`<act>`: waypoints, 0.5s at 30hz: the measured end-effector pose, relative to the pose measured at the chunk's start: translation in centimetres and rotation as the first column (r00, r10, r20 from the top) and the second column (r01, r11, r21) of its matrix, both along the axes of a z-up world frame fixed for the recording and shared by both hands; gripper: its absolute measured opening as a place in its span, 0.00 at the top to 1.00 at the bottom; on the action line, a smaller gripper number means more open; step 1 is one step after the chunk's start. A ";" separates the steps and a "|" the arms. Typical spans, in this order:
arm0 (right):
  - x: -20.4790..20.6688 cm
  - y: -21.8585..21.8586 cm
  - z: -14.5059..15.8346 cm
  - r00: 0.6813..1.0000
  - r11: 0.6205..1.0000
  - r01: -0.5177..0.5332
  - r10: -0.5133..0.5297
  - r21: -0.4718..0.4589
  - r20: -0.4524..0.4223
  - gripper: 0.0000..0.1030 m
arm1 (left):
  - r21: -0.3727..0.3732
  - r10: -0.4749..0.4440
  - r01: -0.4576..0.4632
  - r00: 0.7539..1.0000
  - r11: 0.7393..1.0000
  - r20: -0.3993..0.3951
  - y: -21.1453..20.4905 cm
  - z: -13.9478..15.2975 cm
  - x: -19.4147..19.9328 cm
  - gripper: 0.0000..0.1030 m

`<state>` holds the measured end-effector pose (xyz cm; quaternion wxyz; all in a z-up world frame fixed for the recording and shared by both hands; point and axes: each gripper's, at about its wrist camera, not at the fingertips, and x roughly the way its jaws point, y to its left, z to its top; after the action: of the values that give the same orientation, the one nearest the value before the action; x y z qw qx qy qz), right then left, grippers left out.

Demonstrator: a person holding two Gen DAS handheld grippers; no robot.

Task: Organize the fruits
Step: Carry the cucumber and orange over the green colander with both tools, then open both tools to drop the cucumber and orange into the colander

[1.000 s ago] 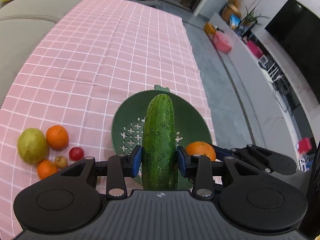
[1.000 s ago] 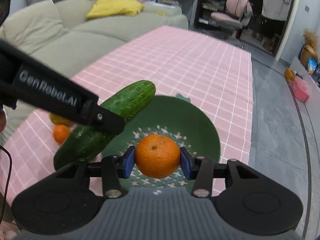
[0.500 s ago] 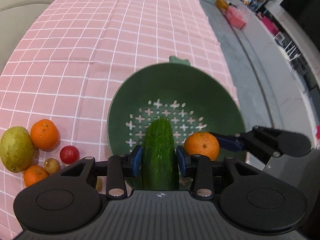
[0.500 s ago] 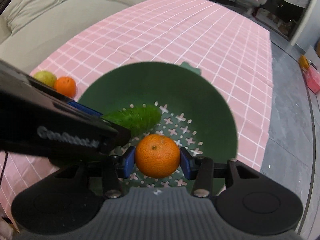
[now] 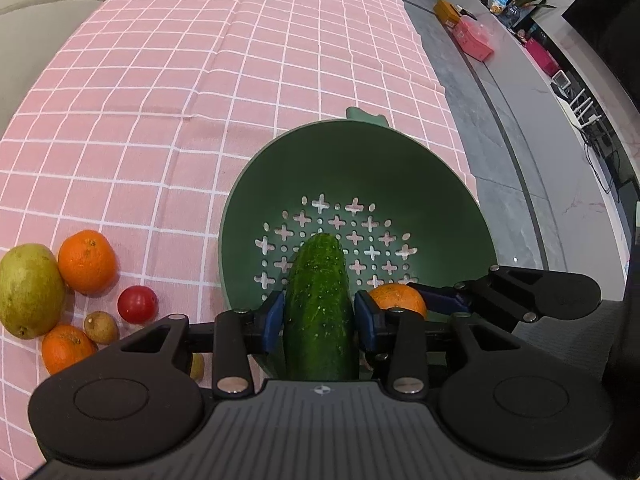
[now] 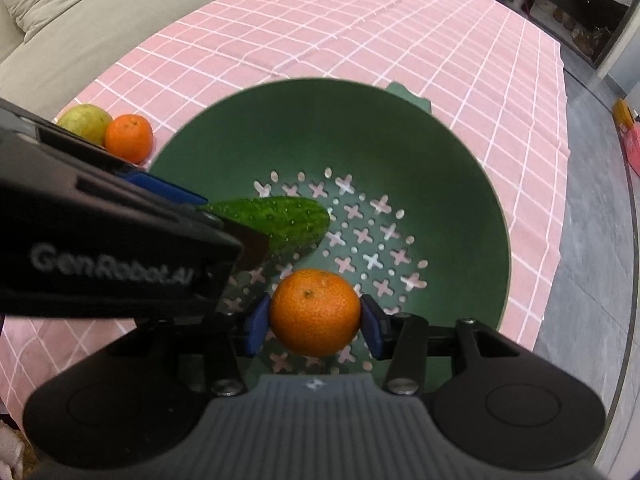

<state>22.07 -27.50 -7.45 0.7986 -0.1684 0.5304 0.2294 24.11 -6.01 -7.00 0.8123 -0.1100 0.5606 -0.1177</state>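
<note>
A green colander (image 5: 400,168) (image 6: 460,184) stands on the pink checked tablecloth near the table's right edge. My left gripper (image 5: 320,316) reaches into it from the near rim. A bumpy green cucumber (image 5: 318,304) (image 6: 280,220) sits between its blue pads, tip down on the perforated floor. The jaws are opening, and the pads still look to be touching the cucumber. My right gripper (image 6: 315,320) is shut on an orange (image 6: 315,312) (image 5: 396,298), low over the colander floor and just right of the cucumber.
Left of the colander lie a green pear (image 5: 28,290), two oranges (image 5: 87,261) (image 5: 66,346), a red tomato (image 5: 137,304) and a small brown fruit (image 5: 101,326). A beige sofa (image 6: 80,20) borders the table's far side. The grey floor (image 5: 500,140) begins right of the cloth's edge.
Both grippers have sunk into the colander. The cucumber tipped forward and its tip came down onto the perforated floor. The orange came down beside it. The left pads stand slightly wider.
</note>
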 end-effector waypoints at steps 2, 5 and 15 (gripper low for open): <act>0.0 -0.2 0.1 1.000 1.000 0.012 -0.012 0.003 -0.008 0.56 | -0.004 -0.003 0.003 1.000 1.000 0.008 0.1 0.2 -0.2 0.50; -0.2 -0.4 0.6 1.000 1.000 0.020 -0.020 0.003 0.002 0.47 | -0.019 -0.004 0.005 1.000 1.000 0.018 0.1 0.7 -0.5 0.42; -2.0 0.4 3.7 0.988 0.998 0.041 -0.033 -0.054 0.148 0.26 | -0.019 -0.004 0.007 0.993 1.000 0.121 1.3 4.2 -3.0 0.40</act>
<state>20.06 -27.14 -3.78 0.8346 -0.1976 0.4793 0.1864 21.14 -4.75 -2.76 0.8432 -0.1092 0.5096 -0.1318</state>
